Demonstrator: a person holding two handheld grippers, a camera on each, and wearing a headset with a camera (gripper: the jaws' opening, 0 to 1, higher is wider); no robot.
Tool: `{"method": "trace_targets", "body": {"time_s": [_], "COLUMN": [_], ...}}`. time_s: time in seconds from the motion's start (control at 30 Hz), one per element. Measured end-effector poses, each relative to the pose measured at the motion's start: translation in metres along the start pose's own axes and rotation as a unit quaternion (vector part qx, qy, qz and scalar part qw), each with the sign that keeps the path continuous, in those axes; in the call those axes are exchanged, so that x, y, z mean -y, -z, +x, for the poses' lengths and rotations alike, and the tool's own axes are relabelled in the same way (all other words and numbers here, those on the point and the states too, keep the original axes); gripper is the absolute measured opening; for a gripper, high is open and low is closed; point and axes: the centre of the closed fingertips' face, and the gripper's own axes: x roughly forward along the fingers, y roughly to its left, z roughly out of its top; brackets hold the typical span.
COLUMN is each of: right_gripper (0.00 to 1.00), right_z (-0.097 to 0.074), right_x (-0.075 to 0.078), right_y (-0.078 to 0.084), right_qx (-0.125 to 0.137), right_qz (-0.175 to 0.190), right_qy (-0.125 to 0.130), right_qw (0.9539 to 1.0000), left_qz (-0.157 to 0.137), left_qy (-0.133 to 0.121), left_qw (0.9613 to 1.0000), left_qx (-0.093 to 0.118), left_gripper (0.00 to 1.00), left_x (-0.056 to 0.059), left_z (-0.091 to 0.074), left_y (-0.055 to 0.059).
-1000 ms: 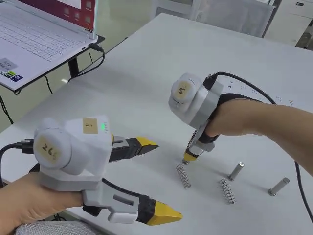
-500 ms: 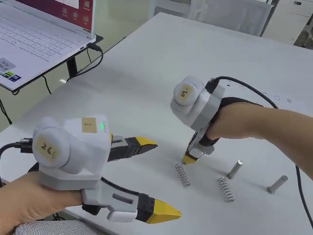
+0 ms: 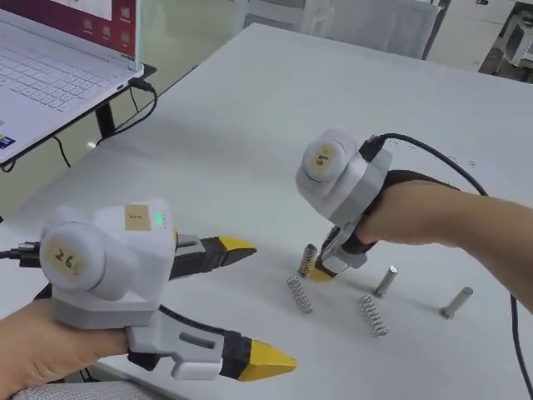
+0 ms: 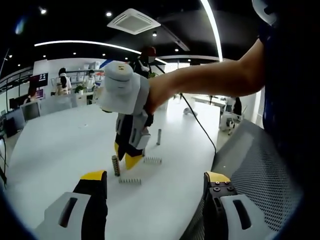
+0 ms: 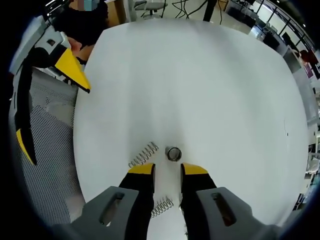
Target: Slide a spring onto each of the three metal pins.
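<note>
One pin with a spring on it (image 3: 308,257) stands upright on the white table (image 3: 250,125). My right gripper (image 3: 321,272) points down with its tips just beside that pin, a narrow gap between the jaws and nothing in it. From above, the sleeved pin (image 5: 173,153) sits just ahead of my right gripper (image 5: 168,170). Two loose springs (image 3: 300,294) (image 3: 373,315) lie flat close by. Two bare pins (image 3: 385,282) (image 3: 456,302) stand further right. My left gripper (image 3: 250,304) hovers wide open at the near left, empty. The left gripper view looks at the sleeved pin (image 4: 116,165) too.
An open laptop (image 3: 58,75) sits on a stand at the far left, with a cable (image 3: 137,112) hanging by the table edge. A grey mesh chair (image 5: 50,130) stands at the near table edge. The right gripper's cord (image 3: 433,158) runs across the table.
The head camera has shifted. An upright pin wearing a spring now shows just left of the right gripper's tips, where none showed before. The left gripper has kept its pose.
</note>
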Motion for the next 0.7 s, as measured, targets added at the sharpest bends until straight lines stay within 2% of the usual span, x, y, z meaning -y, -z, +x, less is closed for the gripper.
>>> {"method": "trace_targets", "body": {"time_s": [0.13,0.43,0.6,0.7], "right_gripper": [0.18,0.16,0.16,0.16], "right_z": [-0.002,0.002,0.007,0.011], "right_x": [-0.011,-0.033,-0.038,-0.037], "right_y": [-0.003,0.003,0.002,0.001], "right_qx": [0.029,0.049,0.067,0.073], "right_qz": [0.041,0.083,0.125,0.148], "right_qy": [-0.017,-0.028,-0.025,-0.010], "right_qw": [0.9986,0.9950,0.9896,0.9862], "left_qz": [0.000,0.004,0.004,0.006], "left_qy": [0.001,0.008,0.011,0.013], "left_qw": [1.0000,0.9999,0.9999,0.9998], "left_qx": [-0.001,-0.008,-0.010,-0.012], "left_gripper": [0.75,0.75,0.74,0.74], "left_x": [0.001,0.004,0.004,0.005], "left_z": [0.001,0.001,0.001,0.001], "left_y": [0.000,0.003,0.004,0.005]}}
